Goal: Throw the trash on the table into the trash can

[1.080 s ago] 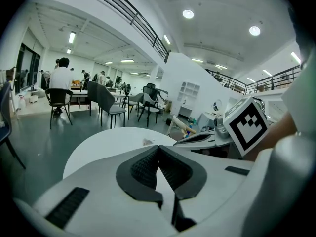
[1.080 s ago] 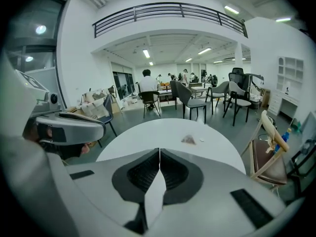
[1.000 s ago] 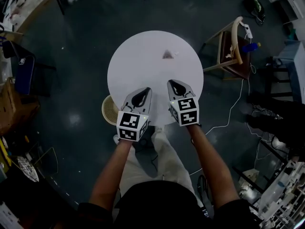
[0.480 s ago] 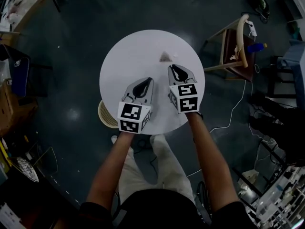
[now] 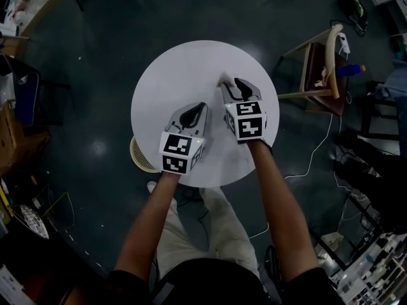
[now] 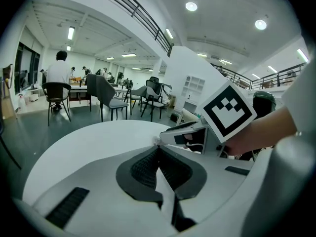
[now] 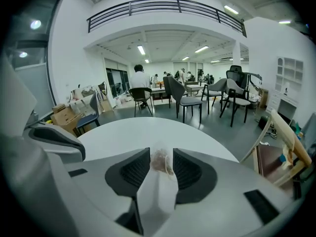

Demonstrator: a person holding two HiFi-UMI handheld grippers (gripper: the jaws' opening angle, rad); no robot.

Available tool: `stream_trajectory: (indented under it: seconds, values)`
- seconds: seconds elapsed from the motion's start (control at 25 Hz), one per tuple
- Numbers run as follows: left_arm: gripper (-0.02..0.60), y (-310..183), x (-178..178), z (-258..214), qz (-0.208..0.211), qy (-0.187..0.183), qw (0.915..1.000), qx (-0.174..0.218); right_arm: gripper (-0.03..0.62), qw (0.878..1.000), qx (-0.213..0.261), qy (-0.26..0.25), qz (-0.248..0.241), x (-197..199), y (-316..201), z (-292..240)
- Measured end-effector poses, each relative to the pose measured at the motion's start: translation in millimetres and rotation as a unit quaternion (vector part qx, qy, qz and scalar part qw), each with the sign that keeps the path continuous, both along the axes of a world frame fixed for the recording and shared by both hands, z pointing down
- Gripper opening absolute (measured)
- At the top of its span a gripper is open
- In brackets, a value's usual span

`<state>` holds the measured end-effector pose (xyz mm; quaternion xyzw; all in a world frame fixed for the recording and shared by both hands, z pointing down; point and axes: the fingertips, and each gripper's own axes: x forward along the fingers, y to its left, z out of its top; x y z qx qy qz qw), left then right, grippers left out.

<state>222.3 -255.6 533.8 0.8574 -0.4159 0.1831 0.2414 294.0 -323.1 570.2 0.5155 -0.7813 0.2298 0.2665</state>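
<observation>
A small brownish crumpled piece of trash [image 7: 160,162] lies on the round white table [image 5: 172,75]. It sits between the jaws of my right gripper [image 7: 161,153], which are opening around it with a little room on each side. In the head view the trash [image 5: 224,80] peeks out at the right gripper's [image 5: 236,86] tip, far right of the table's centre. My left gripper [image 5: 194,110] hovers over the near middle of the table, shut with nothing in it [image 6: 158,151]. A woven trash can [image 5: 141,155] stands on the floor under the table's near left edge.
A wooden chair [image 5: 318,62] with a blue bottle [image 5: 346,70] stands right of the table. Cables run over the dark floor at the right. Chairs, desks and seated people [image 6: 59,75] fill the room beyond the table.
Both grippers have moved forward over the table. The right gripper has reached the trash, which now lies between its jaws.
</observation>
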Motion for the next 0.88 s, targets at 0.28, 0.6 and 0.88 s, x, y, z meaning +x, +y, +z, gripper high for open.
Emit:
stream_trajectory:
  seconds: [0.28,0.6,0.88]
  values:
    - [0.014,-0.6,-11.8,19.9,-0.02,0.003,0.9996,-0.018,0.116,1.0,-0.005,0.005,-0.001,-7.2,-1.3,17.7]
    - [0.014,1.5,-6.3,19.2,-0.012,0.001,0.9998,-0.018,0.037,1.0,-0.006,0.0,0.004,-2.7,0.3,14.8]
    - [0.014,12.5,-21.2,14.5,-0.019,-0.004,0.9996,-0.022,0.029,1.0,-0.009,-0.001,0.005,-8.5,12.8,3.5]
